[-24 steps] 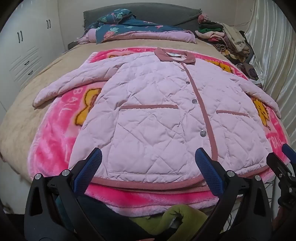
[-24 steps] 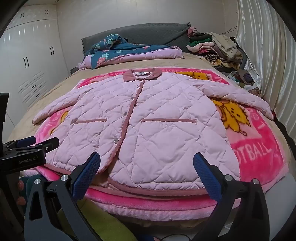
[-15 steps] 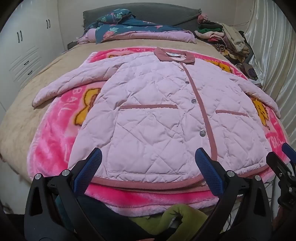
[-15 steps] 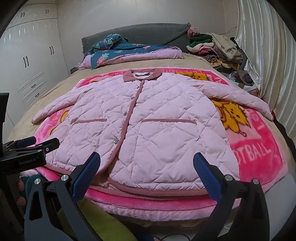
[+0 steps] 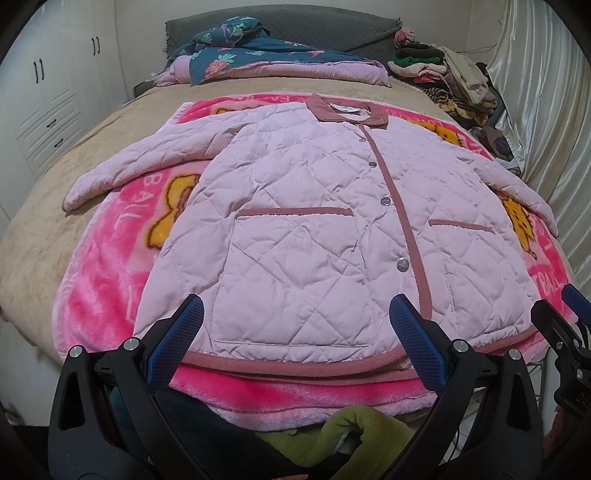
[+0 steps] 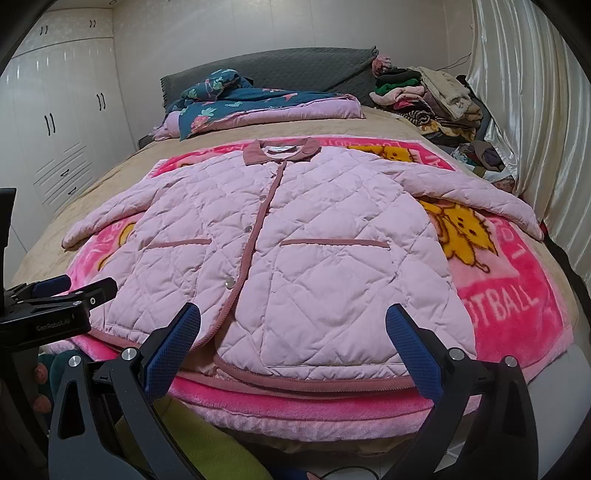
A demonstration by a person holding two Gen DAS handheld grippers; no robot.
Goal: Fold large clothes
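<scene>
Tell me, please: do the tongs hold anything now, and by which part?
Nothing is held. Both the left tongs and the right tongs stand open before the hem of the pink quilted jacket.

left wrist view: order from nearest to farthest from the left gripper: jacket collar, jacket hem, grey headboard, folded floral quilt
From the left gripper:
1. jacket hem, just ahead, at the bed's near edge.
2. jacket collar, mid-bed.
3. folded floral quilt, far end, left of centre.
4. grey headboard, behind the quilt.

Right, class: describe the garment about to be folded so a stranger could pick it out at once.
On the bed, a bright pink cartoon blanket lies spread. Flat on it lies the quilted jacket, sleeves spread. Pale pink with dusty-rose collar and trim, it alone is unfolded.
</scene>
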